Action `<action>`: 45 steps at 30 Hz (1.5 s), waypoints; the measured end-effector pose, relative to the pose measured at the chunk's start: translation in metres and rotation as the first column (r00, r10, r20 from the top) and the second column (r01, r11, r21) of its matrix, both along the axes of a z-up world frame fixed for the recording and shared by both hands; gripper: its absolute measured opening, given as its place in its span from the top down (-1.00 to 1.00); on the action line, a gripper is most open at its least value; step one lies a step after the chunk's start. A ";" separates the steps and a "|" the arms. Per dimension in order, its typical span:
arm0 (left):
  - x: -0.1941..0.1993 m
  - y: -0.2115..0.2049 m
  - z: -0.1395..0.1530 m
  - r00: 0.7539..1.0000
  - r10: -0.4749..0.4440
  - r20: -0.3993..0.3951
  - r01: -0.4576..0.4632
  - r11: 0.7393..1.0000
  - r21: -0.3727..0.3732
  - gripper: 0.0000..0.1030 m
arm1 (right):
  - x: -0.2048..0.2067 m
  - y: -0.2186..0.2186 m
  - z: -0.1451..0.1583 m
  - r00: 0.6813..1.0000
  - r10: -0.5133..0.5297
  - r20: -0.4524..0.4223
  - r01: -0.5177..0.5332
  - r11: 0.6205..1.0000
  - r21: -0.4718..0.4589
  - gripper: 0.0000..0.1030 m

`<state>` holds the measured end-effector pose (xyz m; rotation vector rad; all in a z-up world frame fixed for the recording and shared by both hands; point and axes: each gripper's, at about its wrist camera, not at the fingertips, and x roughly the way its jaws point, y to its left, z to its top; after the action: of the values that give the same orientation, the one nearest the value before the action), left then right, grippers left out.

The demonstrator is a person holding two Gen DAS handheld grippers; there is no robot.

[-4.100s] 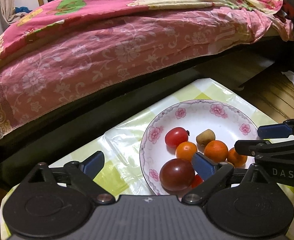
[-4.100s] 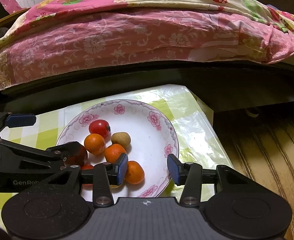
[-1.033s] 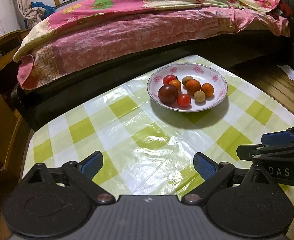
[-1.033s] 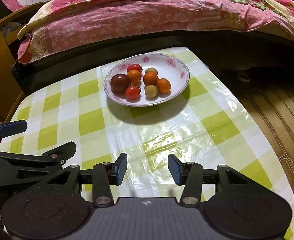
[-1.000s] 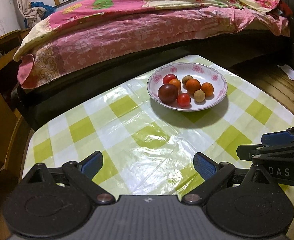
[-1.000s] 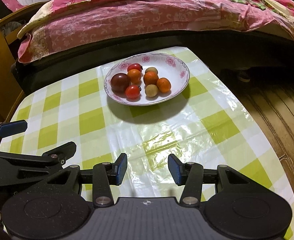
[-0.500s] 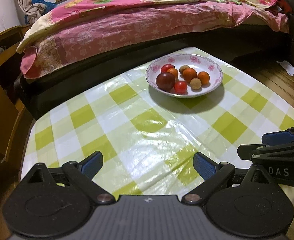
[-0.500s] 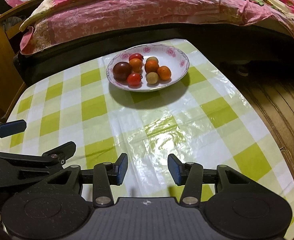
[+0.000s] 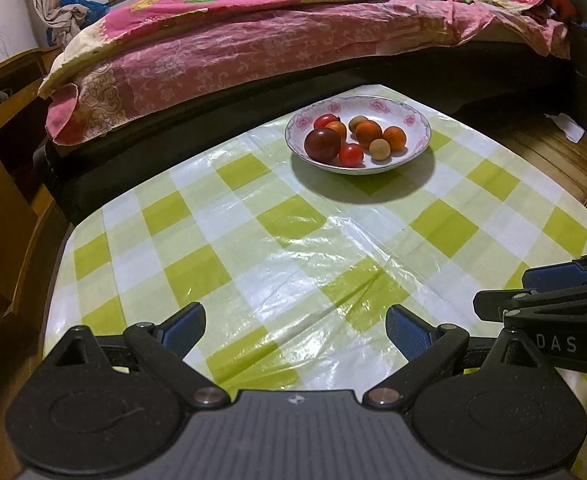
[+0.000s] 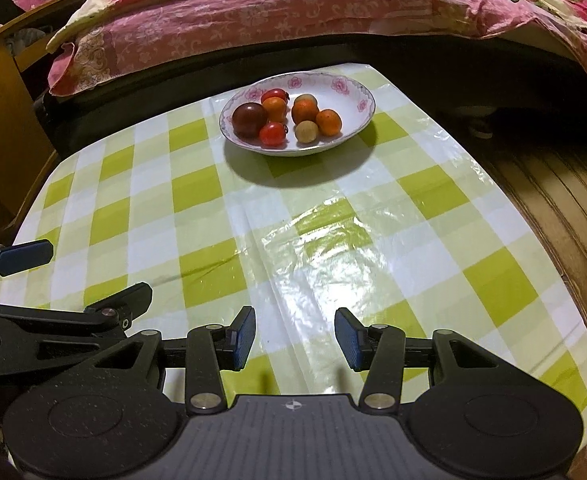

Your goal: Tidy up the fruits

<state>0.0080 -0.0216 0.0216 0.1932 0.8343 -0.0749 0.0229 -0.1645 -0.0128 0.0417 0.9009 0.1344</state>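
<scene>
Operator: Eight fruits are counted in the floral bowl [image 10: 357,92], which is set at the far end of the desk [image 10: 333,240], near the bed [image 10: 293,12]. Why is everything gathered there?

Inspector: Rolling is presumably prevented by the raised rim. A large dark tomato [image 10: 249,119] is seated at the left, a small red tomato [image 10: 272,133] is lodged against it, and the oranges and pale round fruits are grouped toward the middle. No fruit is seen loose on the desk, so the sorting is judged complete or close to it.

Operator: How are the grippers set?

Inspector: The left gripper [image 9: 295,330] is held with its jaws wide apart, nothing between them. The right gripper [image 10: 294,338] is held with its jaws partly apart, likewise empty. Both are pointed downward, well apart from the bowl.

Operator: And the surroundings?

Inspector: The desk is covered by a glossy green-and-white checked sheet, creased and reflective. A pink floral quilt is draped over the bed, and wooden flooring [image 10: 553,200] is exposed at the right.
</scene>
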 end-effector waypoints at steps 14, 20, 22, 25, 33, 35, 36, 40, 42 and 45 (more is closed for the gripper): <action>-0.010 0.003 0.003 1.000 0.011 0.005 -0.011 1.000 0.005 -1.00 | -0.019 -0.006 0.002 1.000 -0.027 -0.003 0.027 0.999 0.026 0.02; -0.014 0.004 0.003 1.000 0.013 0.010 -0.013 1.000 0.006 -1.00 | -0.028 -0.003 0.004 1.000 -0.018 0.009 0.018 1.000 0.023 -0.04; -0.015 0.004 0.003 1.000 0.015 0.009 -0.015 1.000 0.002 -1.00 | -0.029 -0.002 0.004 1.000 -0.021 0.007 0.020 0.999 0.027 -0.04; -0.019 0.004 0.004 1.000 0.016 0.011 -0.016 1.000 0.004 -1.00 | -0.032 -0.002 0.005 1.000 -0.020 0.006 0.020 0.999 0.033 -0.04; -0.024 0.002 0.002 1.000 0.008 0.006 -0.008 1.000 0.019 -1.00 | -0.039 -0.003 0.008 0.999 -0.030 0.019 0.029 0.999 0.044 -0.11; -0.024 0.002 0.002 1.000 0.007 0.004 -0.007 1.000 0.016 -1.00 | -0.040 -0.003 0.008 0.999 -0.034 0.019 0.033 0.998 0.047 -0.11; -0.025 0.002 0.002 1.000 0.007 0.003 -0.007 1.000 0.015 -1.00 | -0.040 -0.003 0.008 0.999 -0.035 0.019 0.034 0.998 0.048 -0.11; -0.026 0.002 0.002 1.000 0.007 0.001 -0.007 1.000 0.019 -1.00 | -0.042 -0.003 0.007 0.999 -0.035 0.018 0.034 0.998 0.047 -0.12; -0.027 0.003 0.002 1.000 0.008 -0.002 -0.008 1.000 0.018 -1.00 | -0.043 -0.002 0.007 0.999 -0.035 0.016 0.034 0.998 0.045 -0.12; -0.029 0.002 0.002 1.000 0.007 0.000 -0.007 1.000 0.021 -1.00 | -0.044 -0.002 0.006 0.999 -0.034 0.013 0.033 0.998 0.045 -0.12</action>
<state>-0.0215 -0.0193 0.0234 0.2096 0.8356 -0.0595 -0.0211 -0.1666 -0.0064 0.0974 0.8829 0.1234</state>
